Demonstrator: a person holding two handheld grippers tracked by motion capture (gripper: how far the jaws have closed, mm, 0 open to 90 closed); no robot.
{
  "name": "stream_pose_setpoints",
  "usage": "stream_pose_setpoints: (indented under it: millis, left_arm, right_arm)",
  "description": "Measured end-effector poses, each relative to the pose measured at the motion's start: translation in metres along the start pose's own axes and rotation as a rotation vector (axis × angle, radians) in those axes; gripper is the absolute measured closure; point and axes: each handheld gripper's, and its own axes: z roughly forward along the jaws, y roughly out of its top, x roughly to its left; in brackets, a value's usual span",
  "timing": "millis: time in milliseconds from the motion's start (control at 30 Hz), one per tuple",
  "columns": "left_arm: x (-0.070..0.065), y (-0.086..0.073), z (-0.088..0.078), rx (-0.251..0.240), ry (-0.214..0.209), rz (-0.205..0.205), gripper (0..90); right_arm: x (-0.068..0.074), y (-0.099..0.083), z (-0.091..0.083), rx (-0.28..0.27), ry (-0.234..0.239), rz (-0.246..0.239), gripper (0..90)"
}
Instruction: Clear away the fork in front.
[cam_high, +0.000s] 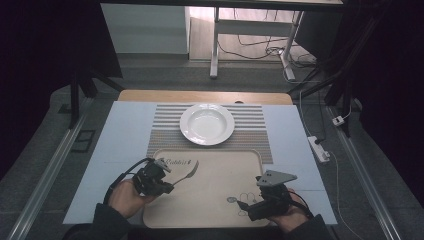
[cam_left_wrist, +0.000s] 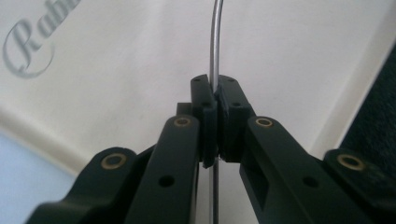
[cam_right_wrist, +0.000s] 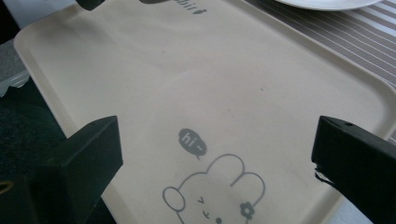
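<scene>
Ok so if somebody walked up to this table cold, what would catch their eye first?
Probably the white plate, alone on the striped placemat at the far middle of the table. Next, the fork clamped by its handle in the left gripper, tines raised over the near left of the beige tray. The right gripper hangs wide open over the tray's rabbit drawing, holding nothing.

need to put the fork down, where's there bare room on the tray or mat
The tray is bare across its middle, between the left gripper holding the fork and the open right gripper. The plate crowds the striped mat; its side strips are free.
</scene>
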Motion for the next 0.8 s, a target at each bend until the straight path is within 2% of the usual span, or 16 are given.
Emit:
stream_pose_setpoints:
  millis: [133,367,500,667,800]
  left_arm:
    - [0.005,-0.006,0.001,-0.011,0.029,-0.113,86.5]
    - [0.015,-0.01,0.006,-0.025,0.06,-0.289,86.5]
    - [0.016,-0.01,0.012,-0.011,0.098,-0.346,86.5]
    - [0.016,-0.009,0.023,0.032,0.126,-0.381,86.5]
    - [0.015,-0.009,0.024,0.029,0.134,-0.397,86.3]
  right_arm:
    - [-0.001,-0.004,-0.004,0.0,-0.004,0.003,1.6]
    - [0.003,-0.01,-0.004,0.033,0.005,-0.027,1.6]
    - [0.004,-0.011,-0.005,0.042,0.001,-0.038,1.7]
    - [0.004,-0.013,-0.006,0.051,-0.001,-0.042,1.7]
    - [0.005,-0.013,-0.006,0.056,0.0,-0.049,1.7]
